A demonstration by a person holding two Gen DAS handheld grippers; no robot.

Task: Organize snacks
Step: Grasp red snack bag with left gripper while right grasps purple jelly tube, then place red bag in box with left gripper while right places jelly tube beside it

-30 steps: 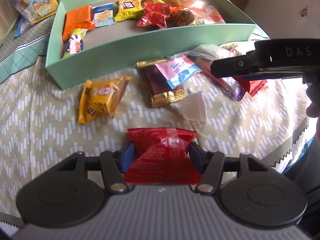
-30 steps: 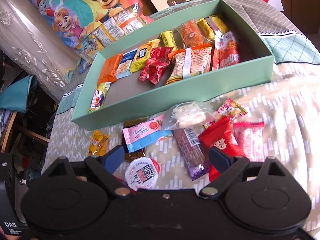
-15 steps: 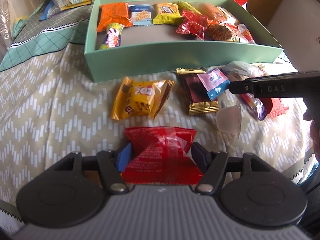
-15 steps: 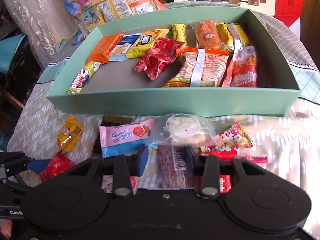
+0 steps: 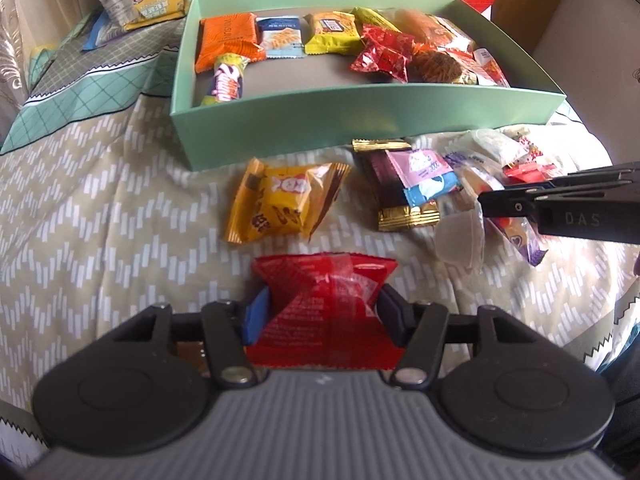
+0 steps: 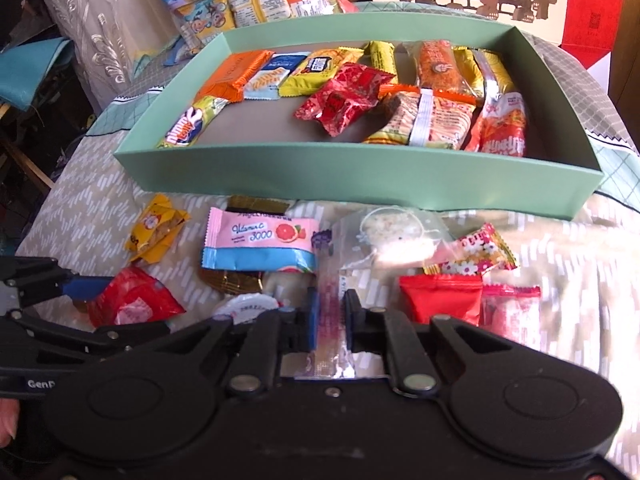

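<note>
Left wrist view: left claw (image 5: 323,312) pinches red snack packet (image 5: 326,308) above patterned cloth (image 5: 100,240), near side of green box (image 5: 360,120). Right wrist view: right claw (image 6: 329,322) is pressed onto a slim purple-pink packet (image 6: 330,312), w/ pink-blue sachet (image 6: 260,244) and clear bag (image 6: 396,236) beyond it. Box holds approx. a dozen snacks, incl. orange packet (image 5: 228,40) at far left.

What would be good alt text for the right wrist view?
The right hand-held gripper is shut on a long pink snack stick among loose snacks on a patterned cloth. Behind them, a green box holds more packets.
</note>
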